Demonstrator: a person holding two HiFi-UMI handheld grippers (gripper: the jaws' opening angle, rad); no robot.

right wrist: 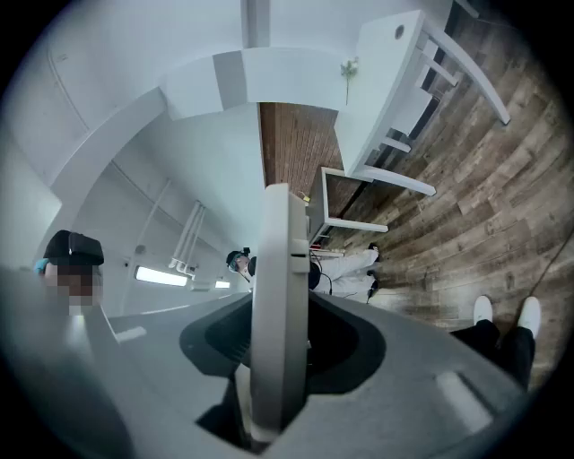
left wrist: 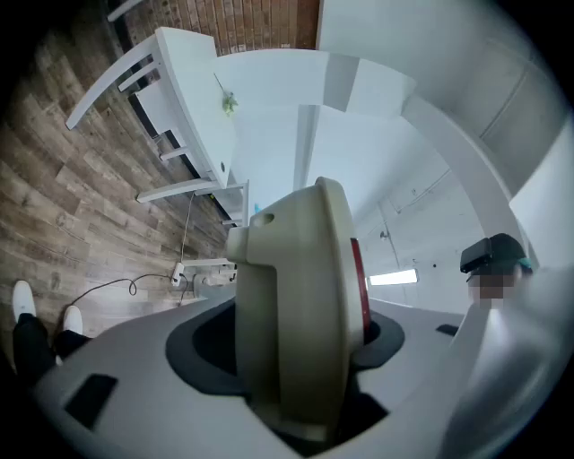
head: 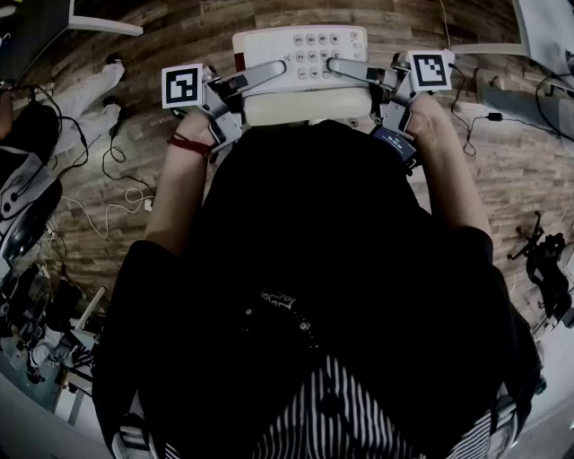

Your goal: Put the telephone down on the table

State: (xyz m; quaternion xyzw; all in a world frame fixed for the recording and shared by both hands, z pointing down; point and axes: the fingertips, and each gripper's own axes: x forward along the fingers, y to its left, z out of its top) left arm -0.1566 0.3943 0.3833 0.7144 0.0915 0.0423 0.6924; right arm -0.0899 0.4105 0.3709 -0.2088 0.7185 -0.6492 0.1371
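Observation:
A cream desk telephone (head: 300, 72) with a keypad is held in the air in front of my body, over the wood floor. My left gripper (head: 280, 68) is shut on its left end, my right gripper (head: 334, 64) on its right end. In the left gripper view the telephone's thick cream edge (left wrist: 300, 305), with a red strip, fills the gap between the jaws of the left gripper (left wrist: 300, 359). In the right gripper view a thin pale edge of the telephone (right wrist: 276, 296) stands clamped in the right gripper (right wrist: 278, 359). A white table (left wrist: 193, 99) stands some way off, also seen as the table (right wrist: 386, 99) in the right gripper view.
Cables (head: 117, 170) trail over the wood floor at the left, near a person in white trousers (head: 85, 99). A power strip (left wrist: 184, 273) lies on the floor. Black gear (head: 547, 269) stands at the right. White furniture (head: 547, 27) sits at the top right.

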